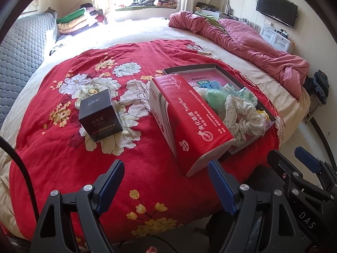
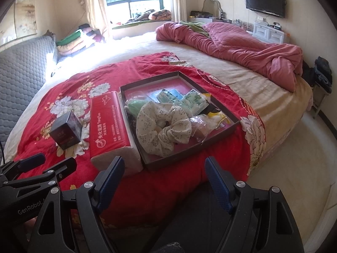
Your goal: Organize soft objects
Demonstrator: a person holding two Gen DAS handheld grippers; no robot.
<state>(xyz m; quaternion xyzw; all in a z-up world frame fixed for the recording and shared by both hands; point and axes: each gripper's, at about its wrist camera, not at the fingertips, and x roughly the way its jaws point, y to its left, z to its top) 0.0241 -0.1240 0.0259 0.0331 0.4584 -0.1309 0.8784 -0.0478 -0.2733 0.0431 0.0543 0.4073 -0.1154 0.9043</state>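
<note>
A shallow dark tray [image 2: 223,107] [image 1: 189,67] lies on the red floral blanket [image 1: 137,168] [image 2: 168,185]. In it are a floral scrunchie [image 2: 162,124] [image 1: 244,116], a green soft ball [image 2: 134,106] [image 1: 215,98], small tissue packs [image 2: 193,102] [image 1: 242,90] and a clear plastic bag [image 2: 202,124]. A red tissue pack [image 1: 189,122] [image 2: 109,126] leans on the tray's left rim. My left gripper [image 1: 166,185] is open and empty, near the pack's front end. My right gripper [image 2: 164,181] is open and empty, in front of the tray.
A dark cube box [image 1: 99,116] [image 2: 67,130] stands on the blanket left of the tissue pack. A crumpled pink quilt [image 2: 242,48] lies at the bed's far right. A grey padded headboard [image 1: 19,63] is at the left. Floor shows at the right [image 2: 294,168].
</note>
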